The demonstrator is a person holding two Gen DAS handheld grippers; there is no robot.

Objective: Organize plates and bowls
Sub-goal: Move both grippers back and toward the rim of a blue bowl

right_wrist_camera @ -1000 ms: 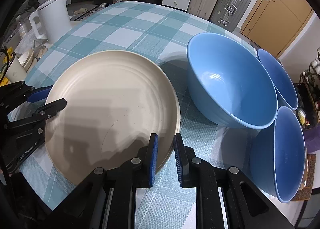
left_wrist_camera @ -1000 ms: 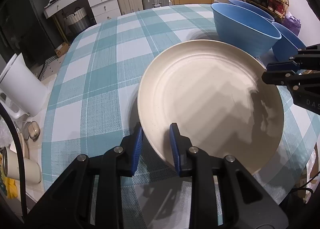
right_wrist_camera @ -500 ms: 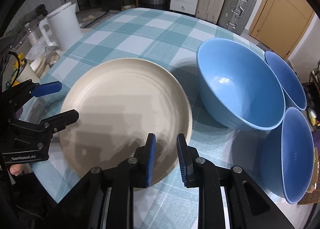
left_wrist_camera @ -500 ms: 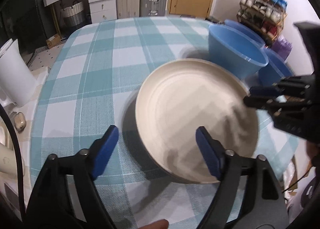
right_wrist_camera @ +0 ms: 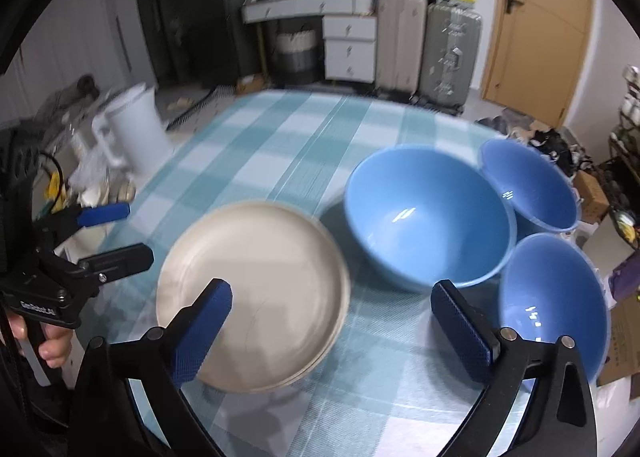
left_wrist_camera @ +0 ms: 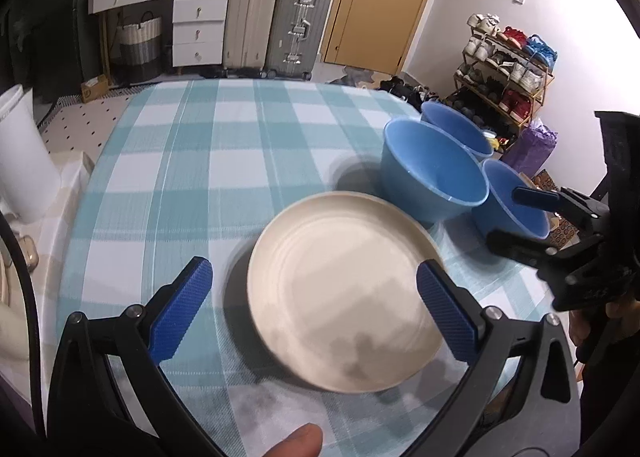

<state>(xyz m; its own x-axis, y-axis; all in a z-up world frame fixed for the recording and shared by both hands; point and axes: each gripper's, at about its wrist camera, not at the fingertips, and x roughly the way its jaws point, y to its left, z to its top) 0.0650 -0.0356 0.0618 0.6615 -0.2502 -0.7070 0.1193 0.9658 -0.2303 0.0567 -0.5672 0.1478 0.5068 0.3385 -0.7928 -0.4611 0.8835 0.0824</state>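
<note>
Plate stack [right_wrist_camera: 250, 293] cream, on tabletop [left_wrist_camera: 224, 161] near front edge, just left of big blue bowl [right_wrist_camera: 428, 217]. Left gripper [left_wrist_camera: 316, 309], right gripper [right_wrist_camera: 334, 331]: jaws opening, nothing between pads. Next: nest bowls; grip rim squarely, lift straight, avoid neighbours.

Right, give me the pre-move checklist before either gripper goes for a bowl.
1. Left gripper off the cream plate, jaws opening: ok.
2. Right gripper holding nothing, jaws opening: ok.
3. Plate resting on the checked tablecloth: ok.
4. Large blue bowl upright, unobstructed: ok.
5. Two smaller blue bowls clear of the table edge: cannot tell.
6. More plates under the top one: cannot tell.
</note>
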